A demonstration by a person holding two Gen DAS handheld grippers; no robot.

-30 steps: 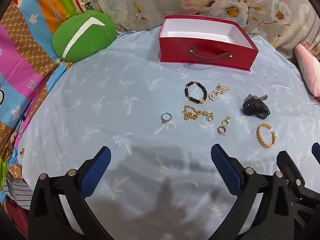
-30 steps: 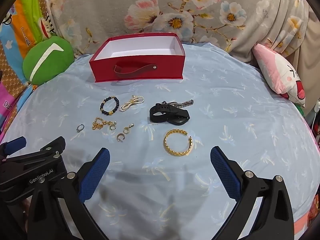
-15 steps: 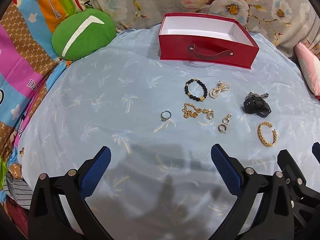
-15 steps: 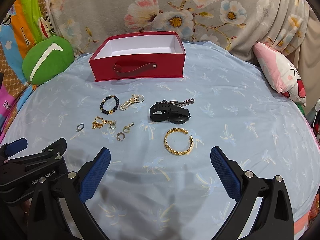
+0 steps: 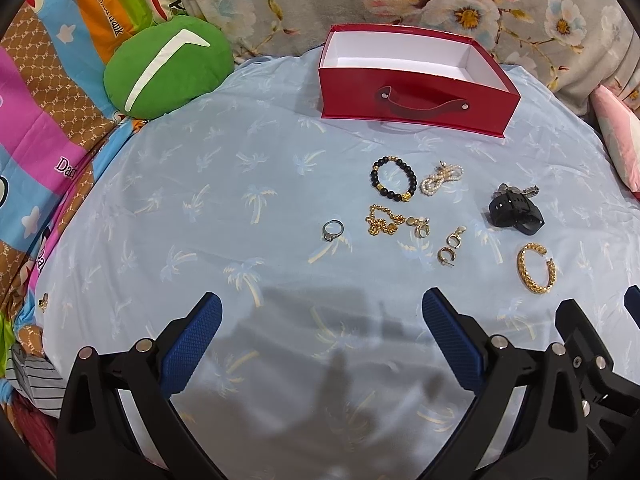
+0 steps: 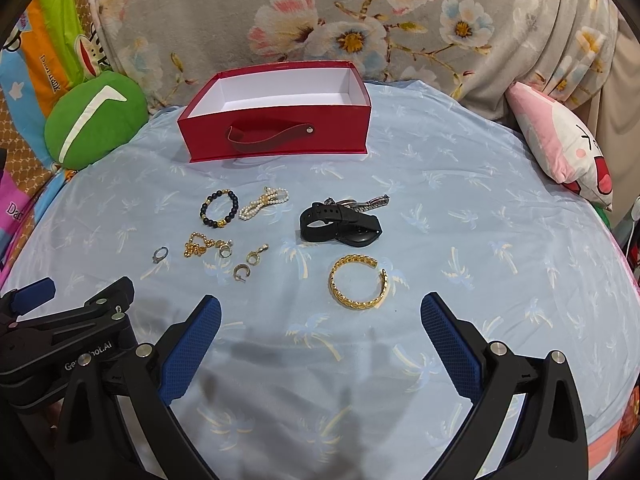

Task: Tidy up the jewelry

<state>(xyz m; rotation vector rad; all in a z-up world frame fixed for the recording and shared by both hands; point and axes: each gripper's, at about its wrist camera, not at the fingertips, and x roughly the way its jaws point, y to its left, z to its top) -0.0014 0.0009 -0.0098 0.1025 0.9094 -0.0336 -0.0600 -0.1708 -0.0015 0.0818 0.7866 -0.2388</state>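
Ribbed blue gripper pads (image 6: 192, 344) before braided gold bangle (image 6: 359, 282), glossy red box (image 6: 276, 120).

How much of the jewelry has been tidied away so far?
Nothing yet. The open red box shows only its white inside. Both the left gripper and the right gripper are open and hold nothing. The gold cuff bangle, black beaded bracelet, black watch and smaller pieces lie on the blue sheet.

left gripper (image 5: 322, 320) fingers spread wide, right gripper (image 6: 320, 320) fingers spread wide, both empty, side by side
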